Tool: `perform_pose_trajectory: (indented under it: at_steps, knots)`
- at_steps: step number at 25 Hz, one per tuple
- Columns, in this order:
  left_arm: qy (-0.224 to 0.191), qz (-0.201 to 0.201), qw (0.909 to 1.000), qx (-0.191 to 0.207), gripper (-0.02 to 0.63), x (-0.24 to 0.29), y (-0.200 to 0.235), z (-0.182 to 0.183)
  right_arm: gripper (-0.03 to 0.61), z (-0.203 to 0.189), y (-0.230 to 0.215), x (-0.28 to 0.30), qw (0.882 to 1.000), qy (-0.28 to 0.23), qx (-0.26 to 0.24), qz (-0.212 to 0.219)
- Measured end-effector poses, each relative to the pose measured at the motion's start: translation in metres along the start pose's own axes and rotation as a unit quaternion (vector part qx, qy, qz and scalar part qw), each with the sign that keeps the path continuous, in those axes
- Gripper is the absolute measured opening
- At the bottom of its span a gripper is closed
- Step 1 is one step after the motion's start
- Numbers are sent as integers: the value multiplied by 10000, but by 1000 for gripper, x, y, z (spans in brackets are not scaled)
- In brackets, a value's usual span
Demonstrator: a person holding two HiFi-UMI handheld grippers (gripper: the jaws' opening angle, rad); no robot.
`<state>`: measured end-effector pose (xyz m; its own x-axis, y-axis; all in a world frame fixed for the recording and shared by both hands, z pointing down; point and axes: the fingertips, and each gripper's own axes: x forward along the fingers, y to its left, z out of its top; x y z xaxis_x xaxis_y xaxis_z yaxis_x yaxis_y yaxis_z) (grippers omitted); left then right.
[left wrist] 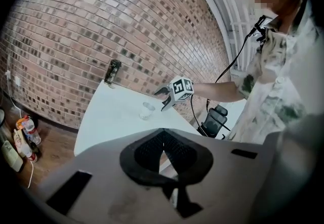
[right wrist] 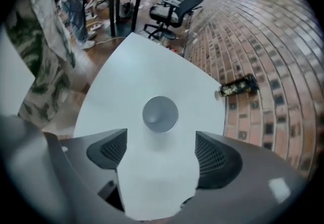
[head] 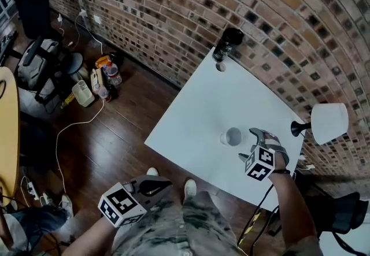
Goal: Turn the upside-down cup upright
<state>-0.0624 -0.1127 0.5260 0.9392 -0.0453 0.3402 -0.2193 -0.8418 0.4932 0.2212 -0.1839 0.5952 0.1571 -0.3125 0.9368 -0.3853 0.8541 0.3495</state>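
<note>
A small clear cup stands on the white table near its right edge, mouth facing up as far as I can tell. In the right gripper view I look down into the cup, just beyond the fingertips. My right gripper hovers beside and above it, pointing steeply down, open with nothing between its pads. The left gripper view shows the cup and the right gripper next to it. My left gripper is held low in front of the table's near edge, shut and empty.
A dark can stands at the table's far corner by the brick wall. A lamp with a white shade stands to the right of the table. Bottles and cables lie on the wooden floor to the left. An office chair stands behind.
</note>
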Motion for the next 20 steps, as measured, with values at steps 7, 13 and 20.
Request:
perform_pose_trajectory:
  at_steps: [7, 13, 20]
  knots:
    - [129, 102, 9988, 458, 6, 19, -48, 5, 383, -40, 71, -67, 9716, -1246, 2014, -10]
    - [26, 532, 9965, 637, 6, 57, -143, -13, 374, -75, 178, -121, 8924, -2936, 3295, 942]
    - [-221, 1197, 9910, 555, 8, 94, -293, -60, 374, -165, 281, -174, 8445, -3757, 3550, 1400]
